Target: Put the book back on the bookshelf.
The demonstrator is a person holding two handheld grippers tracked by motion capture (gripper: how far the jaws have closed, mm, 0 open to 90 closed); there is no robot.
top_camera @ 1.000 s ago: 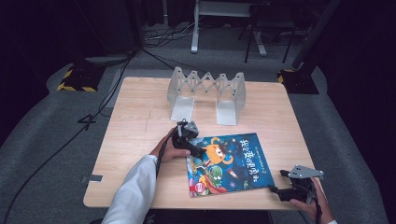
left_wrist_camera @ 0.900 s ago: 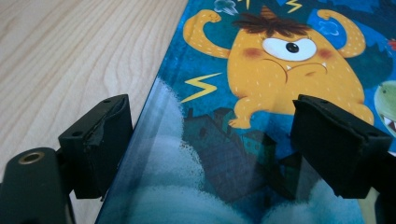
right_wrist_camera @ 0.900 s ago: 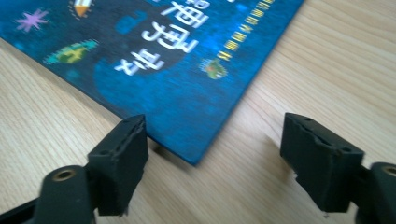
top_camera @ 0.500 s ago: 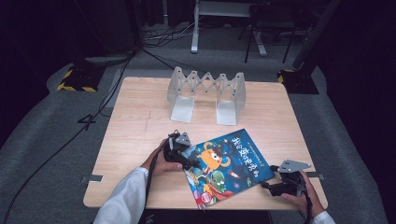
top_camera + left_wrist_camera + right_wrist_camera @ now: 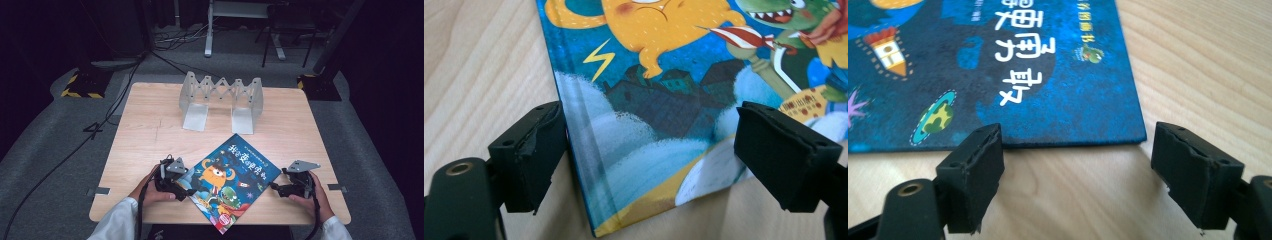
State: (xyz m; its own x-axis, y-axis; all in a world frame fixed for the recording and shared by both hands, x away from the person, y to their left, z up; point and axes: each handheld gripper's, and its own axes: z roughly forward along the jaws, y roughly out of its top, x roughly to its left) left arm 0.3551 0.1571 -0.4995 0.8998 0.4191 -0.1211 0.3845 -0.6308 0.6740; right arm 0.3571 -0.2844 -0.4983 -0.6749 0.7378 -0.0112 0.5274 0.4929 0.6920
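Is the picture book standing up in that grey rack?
No, the picture book lies flat on the table, well in front of the grey rack.

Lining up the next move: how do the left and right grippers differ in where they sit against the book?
The left gripper straddles the book at its spine corner, one jaw over the cover. The right gripper faces the opposite edge, jaws short of it on bare table. Both stand open, gripping nothing.

Overhead wide; 2 close on book

Bare table left, right and between book and rack; rack blocks the far middle; book covers near centre.
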